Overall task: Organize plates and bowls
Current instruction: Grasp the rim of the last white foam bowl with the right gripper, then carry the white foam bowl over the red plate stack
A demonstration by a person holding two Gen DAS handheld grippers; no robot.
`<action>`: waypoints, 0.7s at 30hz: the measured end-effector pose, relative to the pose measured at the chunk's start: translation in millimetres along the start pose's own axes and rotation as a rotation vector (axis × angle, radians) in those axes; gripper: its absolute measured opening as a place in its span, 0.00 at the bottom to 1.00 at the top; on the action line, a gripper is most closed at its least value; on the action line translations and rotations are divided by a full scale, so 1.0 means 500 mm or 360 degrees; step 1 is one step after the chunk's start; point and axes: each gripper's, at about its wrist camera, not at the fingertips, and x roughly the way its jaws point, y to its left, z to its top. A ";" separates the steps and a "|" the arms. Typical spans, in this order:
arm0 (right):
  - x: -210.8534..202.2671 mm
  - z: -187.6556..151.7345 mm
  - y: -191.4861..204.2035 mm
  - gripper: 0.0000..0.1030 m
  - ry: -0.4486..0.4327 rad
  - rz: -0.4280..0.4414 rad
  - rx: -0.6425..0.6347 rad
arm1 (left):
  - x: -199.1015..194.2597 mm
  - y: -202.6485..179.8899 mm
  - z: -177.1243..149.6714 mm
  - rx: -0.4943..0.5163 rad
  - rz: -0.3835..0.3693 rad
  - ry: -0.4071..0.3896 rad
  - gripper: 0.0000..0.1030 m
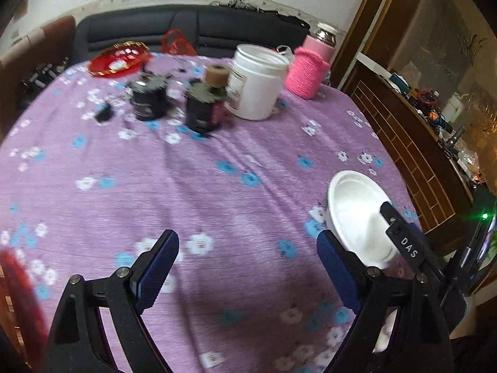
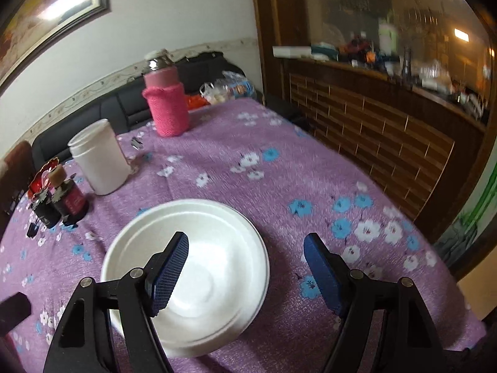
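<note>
A white bowl (image 2: 202,264) stands upright on the purple flowered tablecloth (image 2: 279,168). My right gripper (image 2: 247,251) is open; its left finger is over the bowl's inside and its right finger is outside the rim. In the left wrist view the bowl (image 1: 357,214) is at the right, with the right gripper's finger over it. My left gripper (image 1: 248,245) is open and empty above bare cloth, left of the bowl. A red plate (image 1: 118,59) lies at the far left of the table.
A white jar (image 1: 257,84), a pink knitted bottle (image 1: 310,68) and two dark small jars (image 1: 174,102) stand at the far side. A dark sofa (image 1: 186,28) is behind the table. A wooden counter (image 2: 388,115) runs along the right. A red blurred object (image 1: 18,295) is at the left edge.
</note>
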 end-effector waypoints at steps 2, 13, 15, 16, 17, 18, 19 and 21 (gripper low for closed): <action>0.021 0.000 -0.014 0.56 0.0072 0.0047 0.0048 | 0.021 -0.008 0.002 -0.0016 -0.0034 0.0040 0.87; 0.045 -0.018 -0.014 0.10 0.0342 0.0502 0.0169 | 0.103 -0.057 0.023 0.0012 -0.0064 0.0143 0.79; 0.052 -0.022 -0.015 0.10 0.0397 0.0598 0.0218 | 0.116 -0.059 0.027 0.0014 -0.0074 0.0188 0.68; 0.055 -0.024 -0.016 0.10 0.0428 0.0650 0.0243 | 0.123 -0.060 0.027 0.0012 -0.0078 0.0211 0.59; 0.058 -0.026 -0.016 0.10 0.0453 0.0693 0.0263 | 0.127 -0.060 0.027 0.0011 -0.0078 0.0227 0.49; 0.061 -0.029 -0.015 0.10 0.0481 0.0740 0.0285 | 0.132 -0.060 0.025 0.0011 -0.0086 0.0250 0.42; 0.063 -0.033 -0.012 0.10 0.0508 0.0789 0.0300 | 0.136 -0.061 0.023 0.0015 -0.0106 0.0272 0.30; 0.062 -0.038 -0.001 0.10 0.0520 0.0801 0.0283 | 0.135 -0.058 0.020 0.0020 -0.0076 0.0254 0.22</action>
